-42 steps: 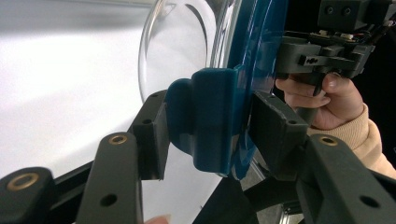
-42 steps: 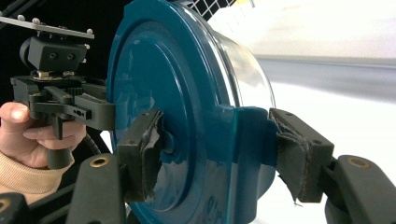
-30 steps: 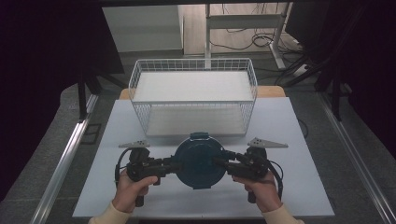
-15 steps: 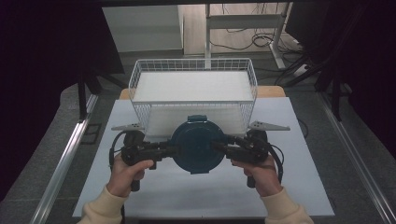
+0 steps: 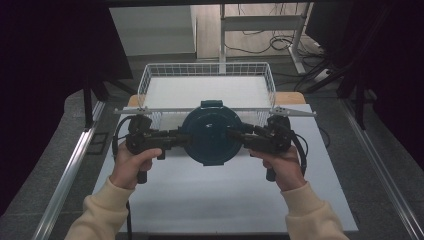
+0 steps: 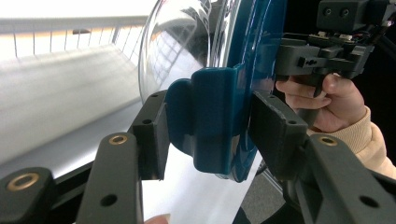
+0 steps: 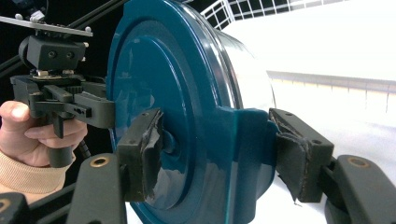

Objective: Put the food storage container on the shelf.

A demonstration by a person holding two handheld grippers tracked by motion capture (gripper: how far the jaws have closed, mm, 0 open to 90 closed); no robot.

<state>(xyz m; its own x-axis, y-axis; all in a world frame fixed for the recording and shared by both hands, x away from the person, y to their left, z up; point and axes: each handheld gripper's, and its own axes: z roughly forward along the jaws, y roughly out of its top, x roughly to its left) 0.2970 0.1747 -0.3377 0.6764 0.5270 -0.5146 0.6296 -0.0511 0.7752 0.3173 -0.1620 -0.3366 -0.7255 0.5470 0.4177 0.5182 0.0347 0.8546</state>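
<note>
gripping teal lidded container with 2 grippers

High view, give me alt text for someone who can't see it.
Two hands hold a round dark teal lidded container above a white table, the left gripper and right gripper clamping opposite sides. A white wire basket stands behind.

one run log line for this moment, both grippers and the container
left hand-held gripper: shut on container's side clip | right hand-held gripper: shut on opposite clip | round blue-lidded container: held above table, near wire basket
</note>
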